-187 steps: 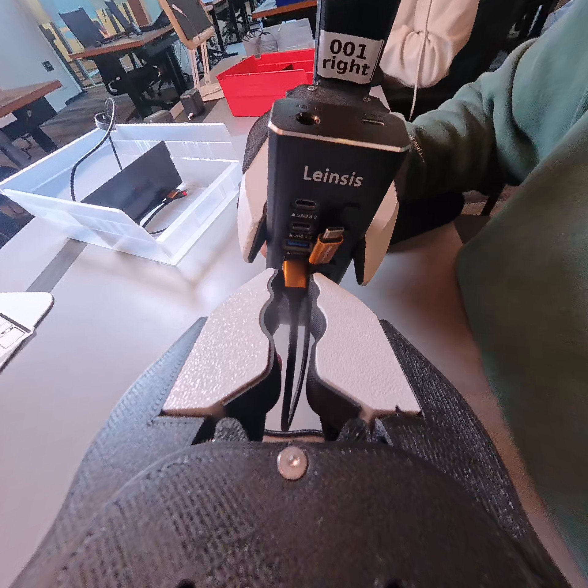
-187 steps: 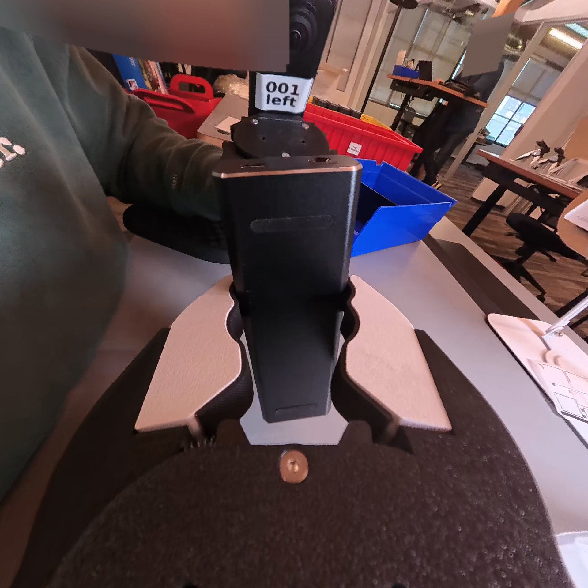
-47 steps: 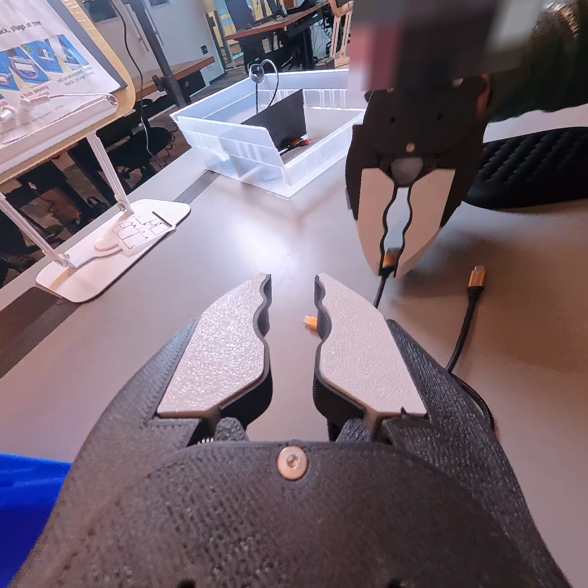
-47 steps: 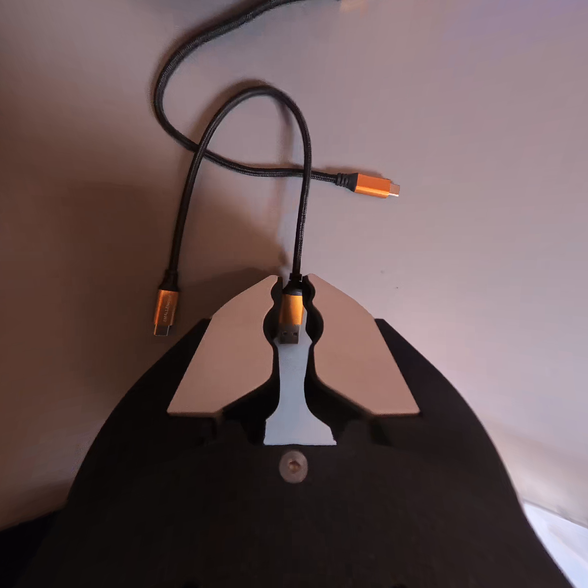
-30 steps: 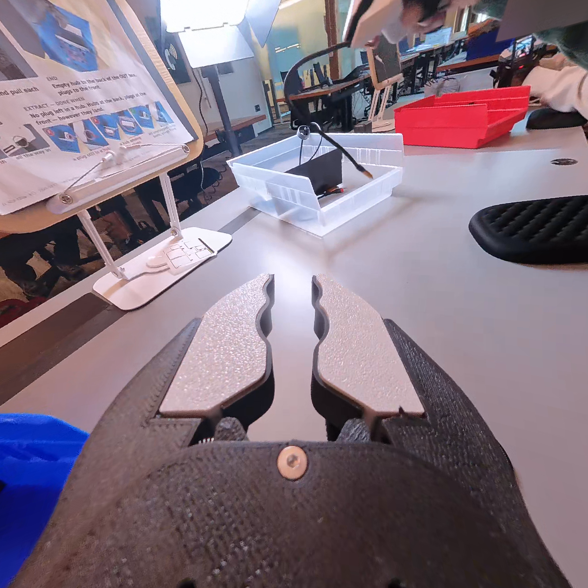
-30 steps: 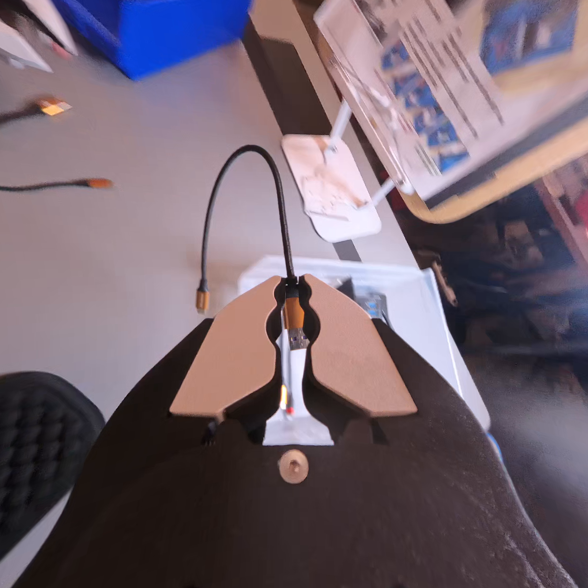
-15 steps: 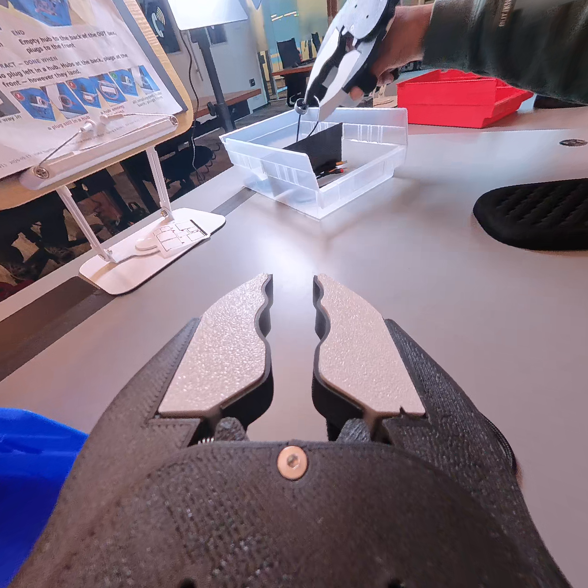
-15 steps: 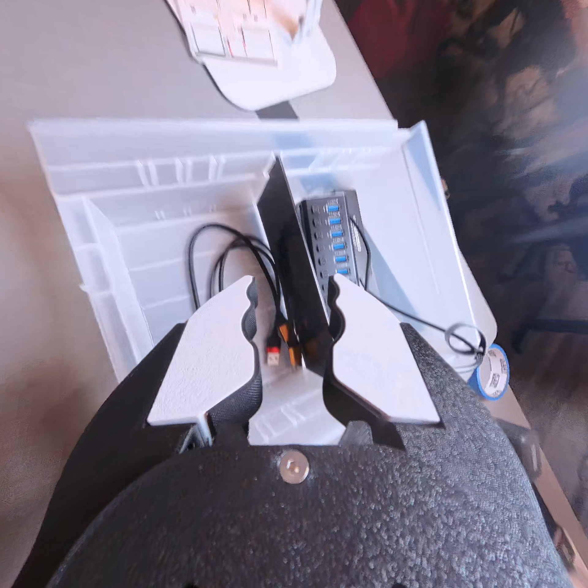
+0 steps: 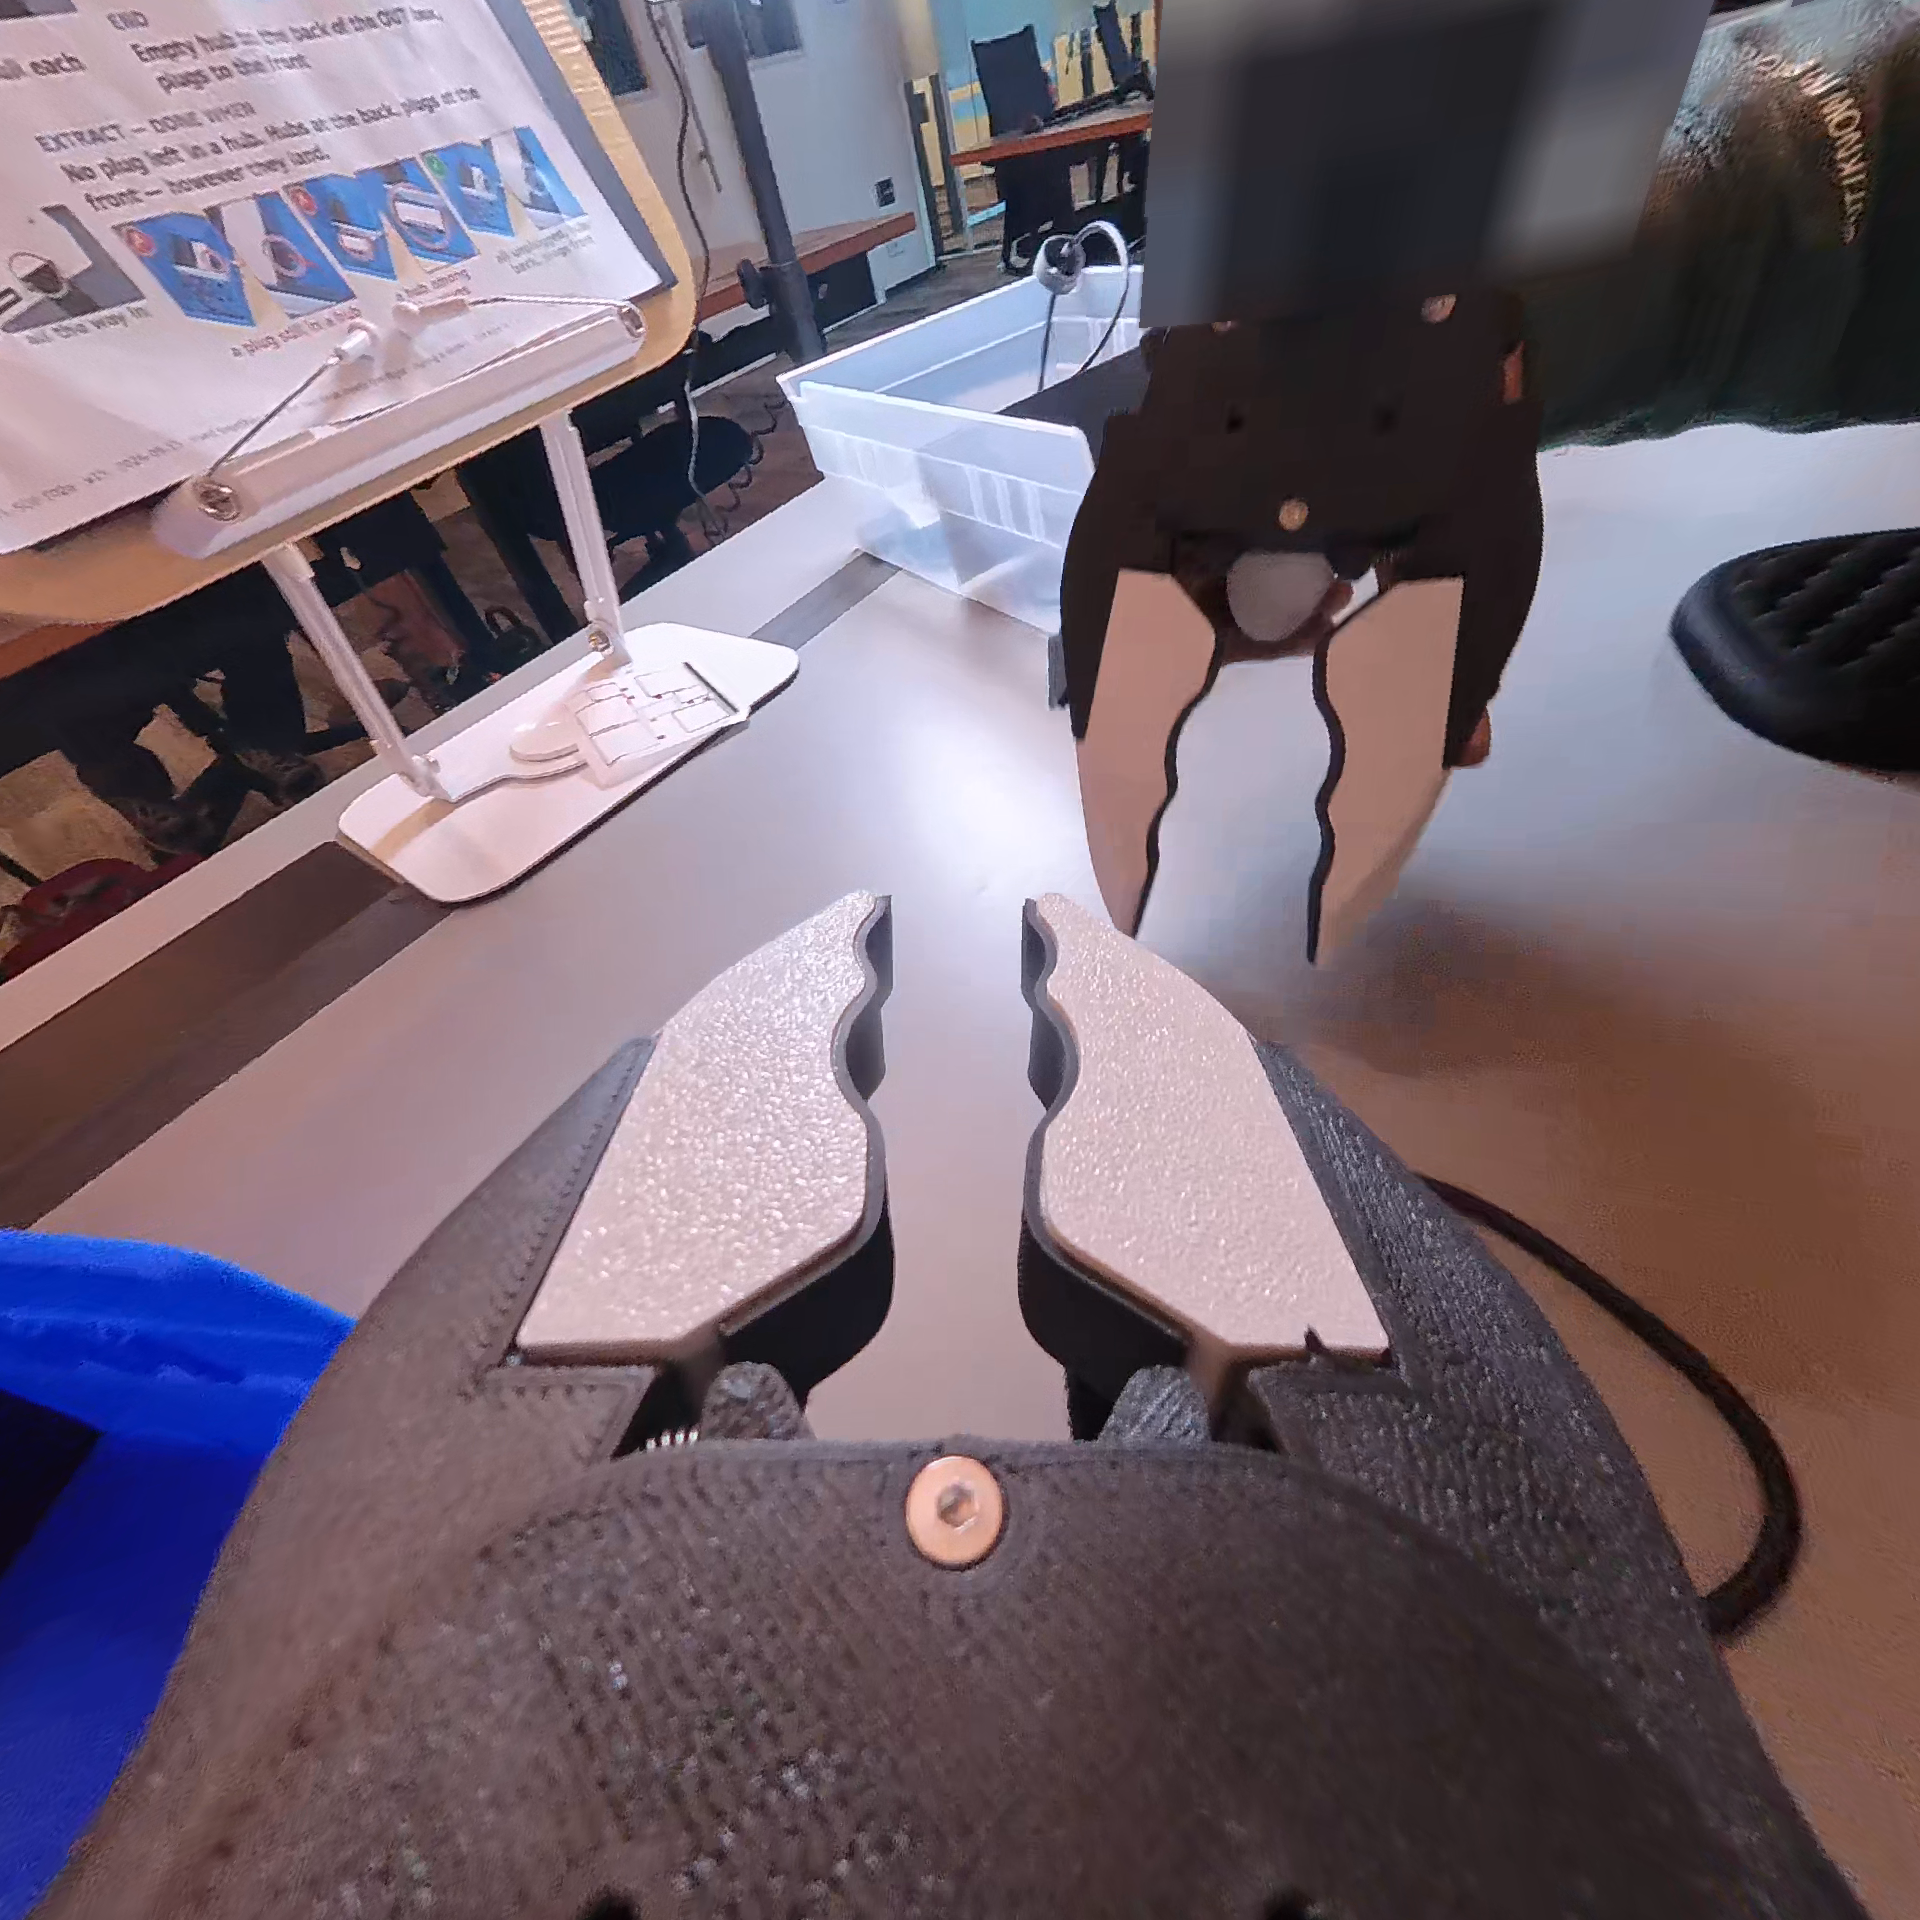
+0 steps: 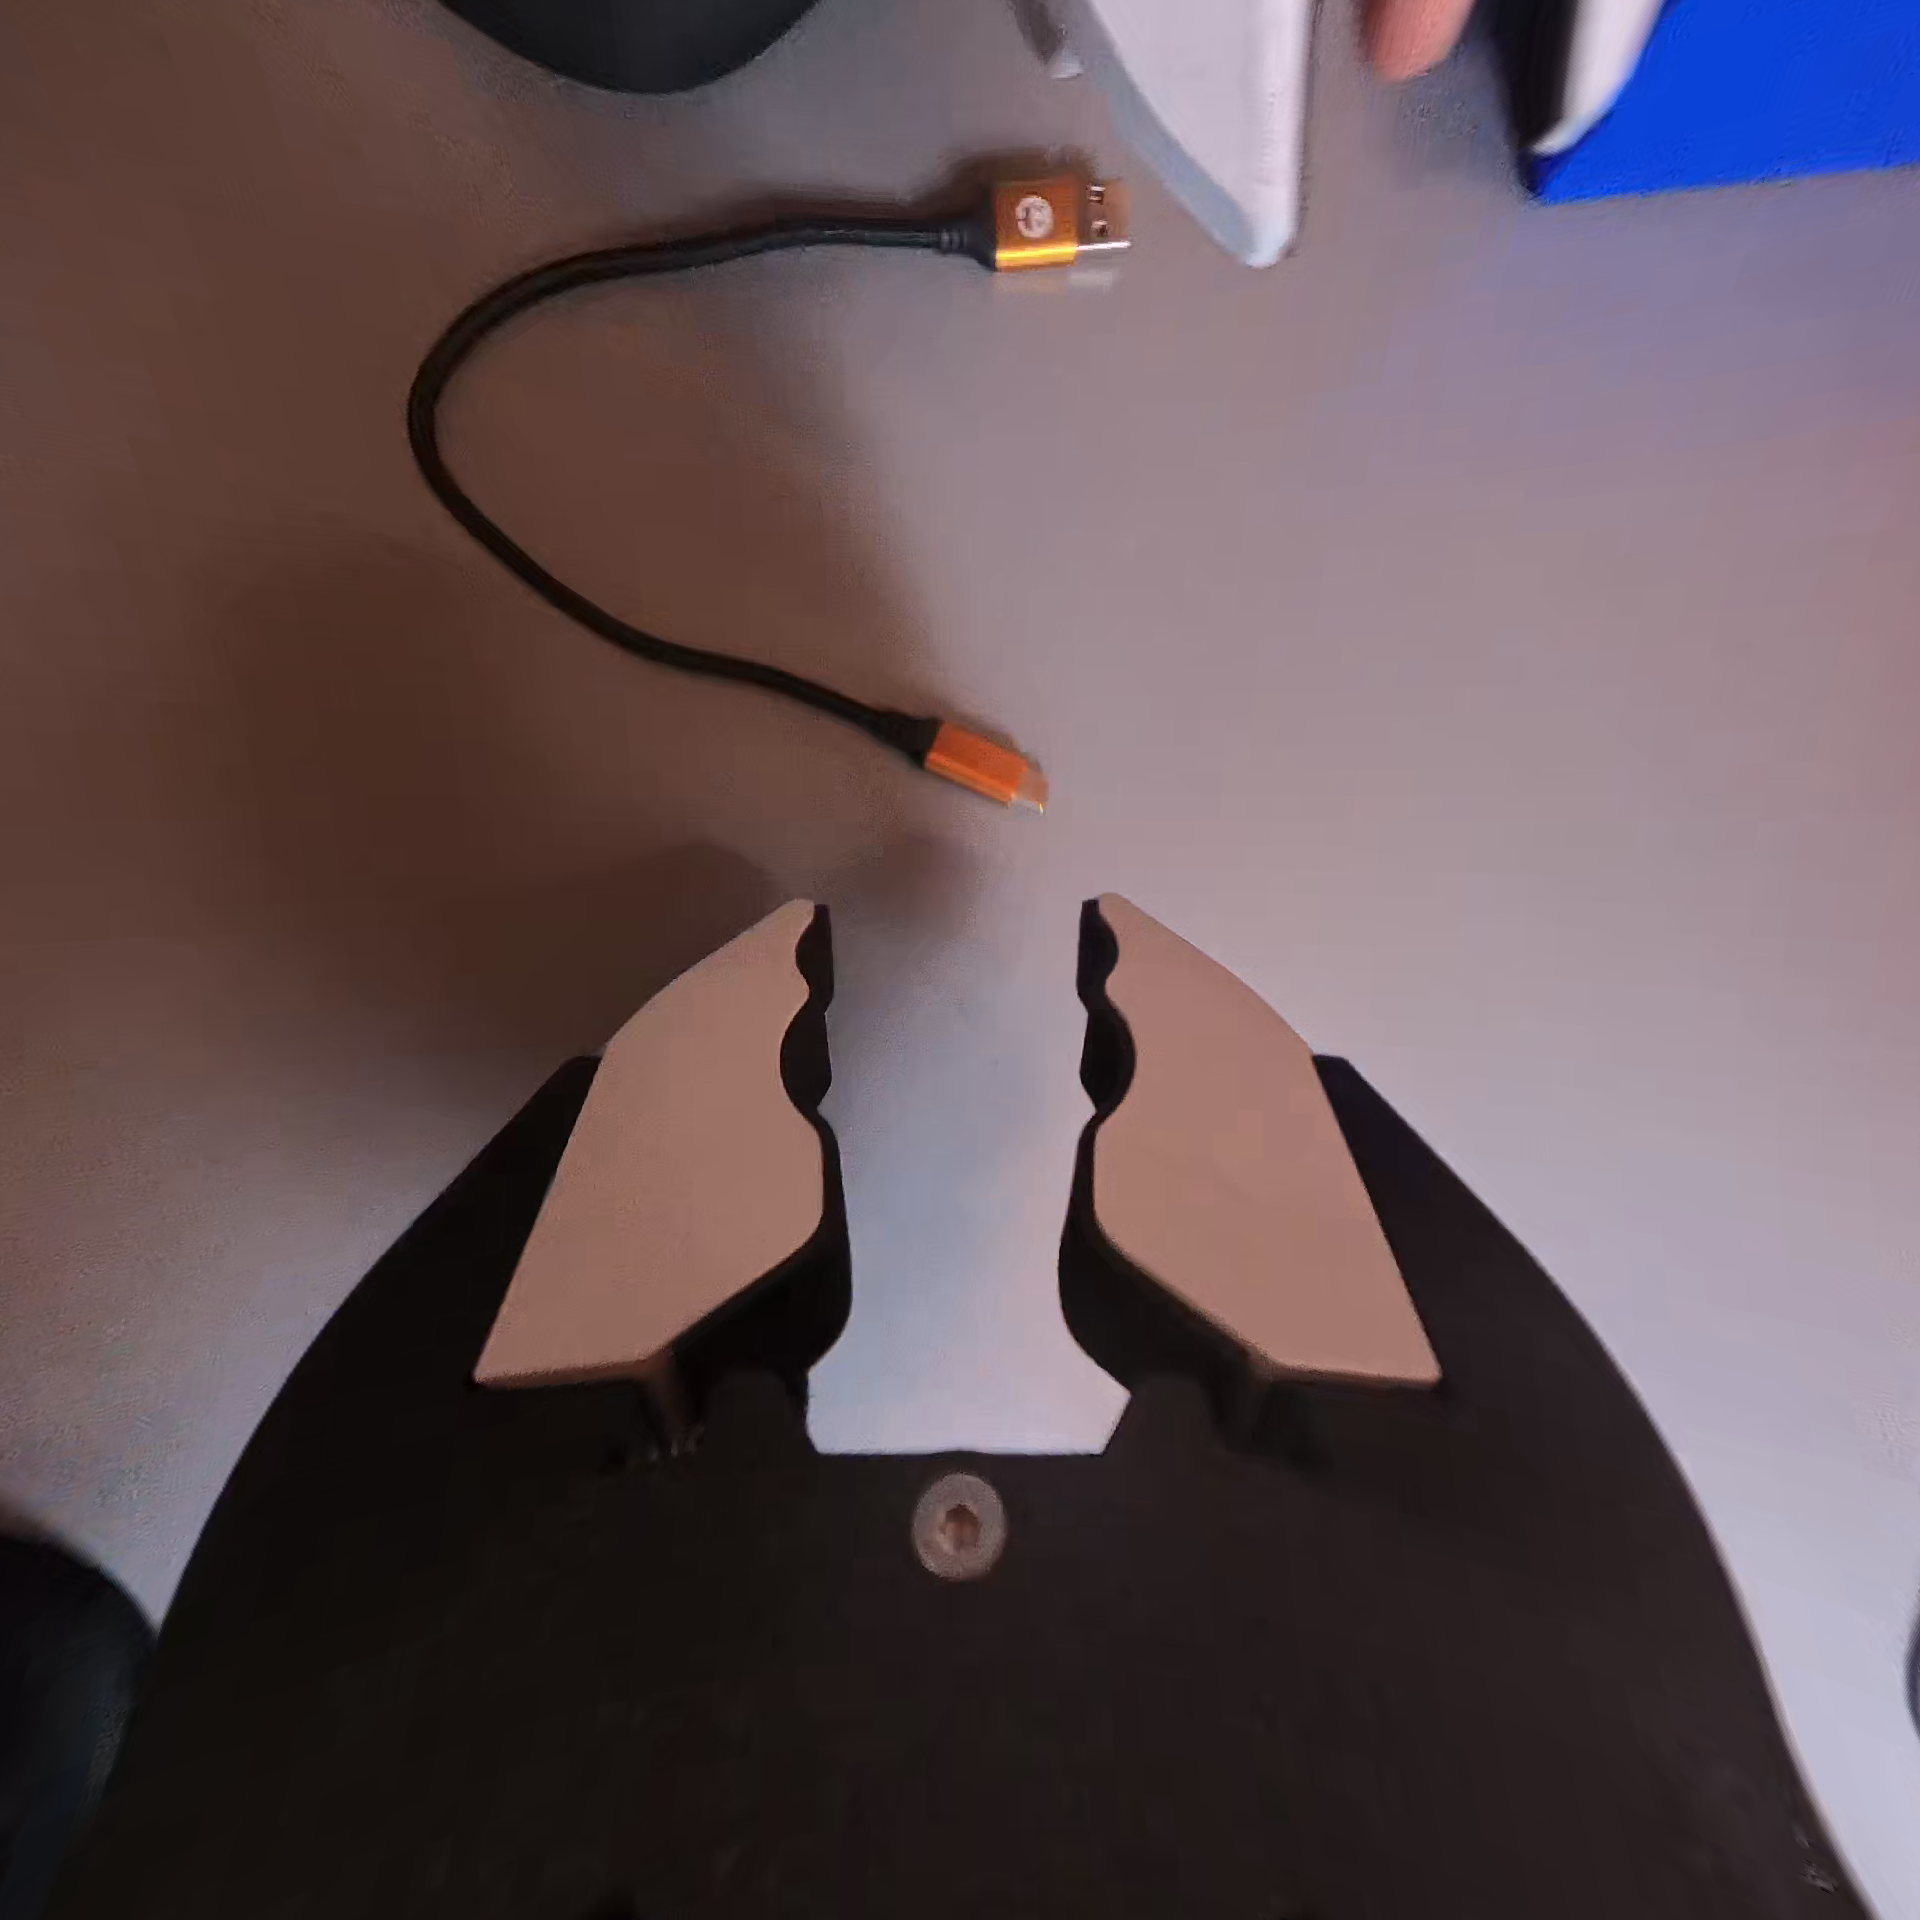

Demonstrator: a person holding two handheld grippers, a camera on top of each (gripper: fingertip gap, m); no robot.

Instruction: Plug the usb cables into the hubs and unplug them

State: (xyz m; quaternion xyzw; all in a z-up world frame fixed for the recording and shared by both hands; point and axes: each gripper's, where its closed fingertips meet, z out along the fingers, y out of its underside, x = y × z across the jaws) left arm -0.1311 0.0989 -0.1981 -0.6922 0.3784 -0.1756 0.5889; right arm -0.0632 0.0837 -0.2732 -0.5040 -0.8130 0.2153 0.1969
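The right gripper gapes wide and empty above the cable; the left gripper stands slightly parted, empty.

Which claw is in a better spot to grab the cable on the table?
Probably the right claw. It's open, pointing down just above the cable, its small orange plug just ahead. The left claw points away.

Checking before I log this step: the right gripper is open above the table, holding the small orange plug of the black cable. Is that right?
Not quite. The right gripper is open above the table, but it holds nothing: in the right wrist view the small orange plug of the black cable lies on the table just ahead of its fingertips.
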